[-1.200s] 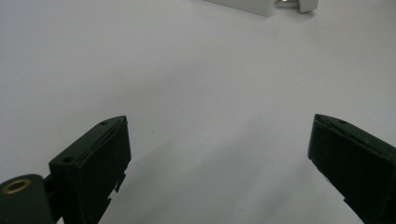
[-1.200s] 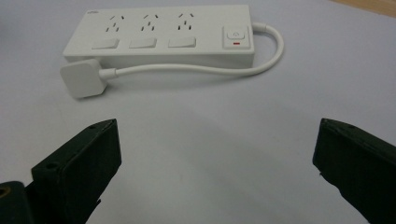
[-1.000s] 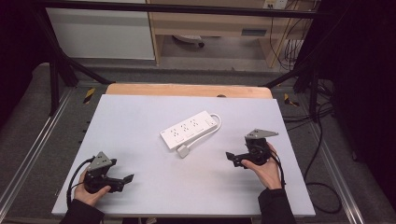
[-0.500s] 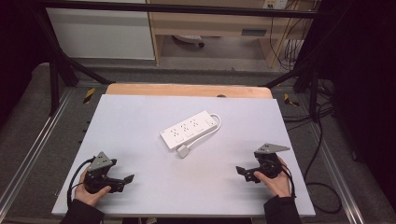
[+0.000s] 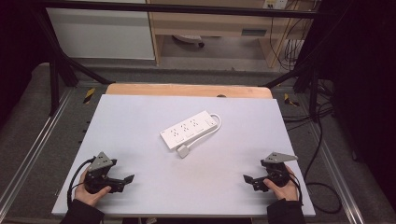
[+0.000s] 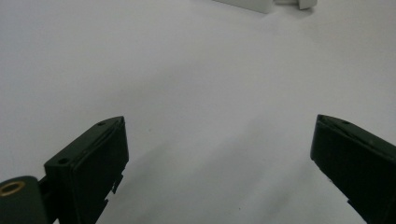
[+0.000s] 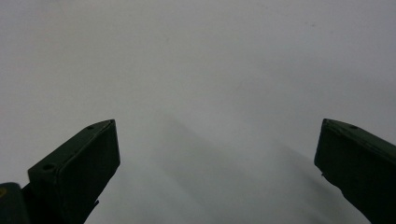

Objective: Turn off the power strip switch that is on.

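At centre frame of the high view, the white power strip (image 5: 190, 129) lies on the table (image 5: 140, 116), its plug (image 5: 183, 151) just beside it. Lower left, the left gripper (image 5: 125, 178) rests with jaws spread, empty. Lower right, the right gripper (image 5: 248, 178) likewise, jaws spread, well apart from the strip.

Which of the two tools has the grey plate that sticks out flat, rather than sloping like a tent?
The right tool, near the table's right front corner: its plate juts out level, while the left tool's slopes.
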A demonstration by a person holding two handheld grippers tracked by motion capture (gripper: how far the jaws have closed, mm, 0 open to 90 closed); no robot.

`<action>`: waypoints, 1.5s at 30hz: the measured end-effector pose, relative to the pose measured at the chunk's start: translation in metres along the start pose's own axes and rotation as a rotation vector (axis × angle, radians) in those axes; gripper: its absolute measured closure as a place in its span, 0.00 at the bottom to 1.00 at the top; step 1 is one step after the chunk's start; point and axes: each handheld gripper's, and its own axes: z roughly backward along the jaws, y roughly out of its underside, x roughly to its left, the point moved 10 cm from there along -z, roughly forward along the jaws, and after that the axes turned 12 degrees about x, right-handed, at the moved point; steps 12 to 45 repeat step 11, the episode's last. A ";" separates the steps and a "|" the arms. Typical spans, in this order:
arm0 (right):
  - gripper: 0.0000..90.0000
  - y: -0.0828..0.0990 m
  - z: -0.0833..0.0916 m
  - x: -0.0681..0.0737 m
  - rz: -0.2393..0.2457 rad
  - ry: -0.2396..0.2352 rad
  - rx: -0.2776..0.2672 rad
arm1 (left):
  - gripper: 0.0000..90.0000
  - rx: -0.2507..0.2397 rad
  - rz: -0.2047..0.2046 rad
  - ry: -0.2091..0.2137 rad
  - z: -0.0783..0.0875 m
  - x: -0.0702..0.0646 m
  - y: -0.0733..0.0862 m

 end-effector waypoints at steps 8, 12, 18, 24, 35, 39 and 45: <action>0.01 0.005 0.002 -0.003 -0.010 -0.002 -0.004 | 0.05 0.002 -0.004 0.002 0.000 -0.001 0.000; 0.01 0.007 0.001 -0.004 -0.004 0.003 0.005 | 0.05 0.001 -0.005 0.002 0.000 -0.001 0.000; 0.01 0.007 0.001 -0.004 -0.004 0.003 0.005 | 0.05 0.001 -0.005 0.002 0.000 -0.001 0.000; 0.01 0.007 0.001 -0.004 -0.004 0.003 0.005 | 0.05 0.001 -0.005 0.002 0.000 -0.001 0.000; 0.01 0.007 0.001 -0.004 -0.004 0.003 0.005 | 0.05 0.001 -0.005 0.002 0.000 -0.001 0.000; 0.01 0.007 0.001 -0.004 -0.004 0.003 0.005 | 0.05 0.001 -0.005 0.002 0.000 -0.001 0.000; 0.01 0.007 0.001 -0.004 -0.004 0.003 0.005 | 0.05 0.001 -0.005 0.002 0.000 -0.001 0.000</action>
